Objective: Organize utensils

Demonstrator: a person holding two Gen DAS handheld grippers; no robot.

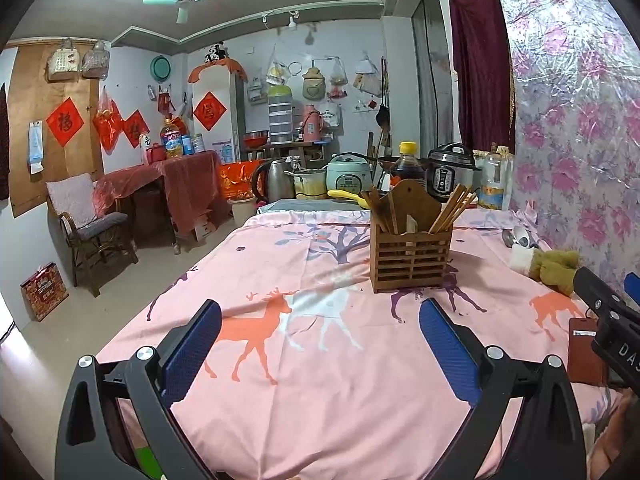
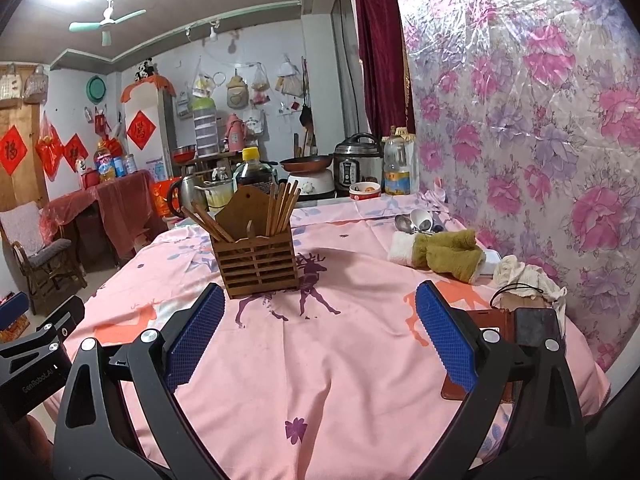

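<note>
Ahead of your right gripper and off to its right, a folded olive and white towel [image 2: 444, 255] lies on the pink deer-print cloth [image 2: 340, 360]. A brown leather wallet [image 2: 496, 322] sits just beside the right finger, with a crumpled cream rag [image 2: 524, 274] beyond it. Far ahead you see a pressure cooker [image 2: 357, 164], a kettle [image 1: 277, 178] and a dark sauce bottle [image 1: 407, 164].

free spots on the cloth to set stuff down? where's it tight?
Bare cloth between the open right gripper and the wooden holder; also left of the holder, ahead of the open left gripper. Crowded along the floral wall: spoons, towel, wallet.
</note>
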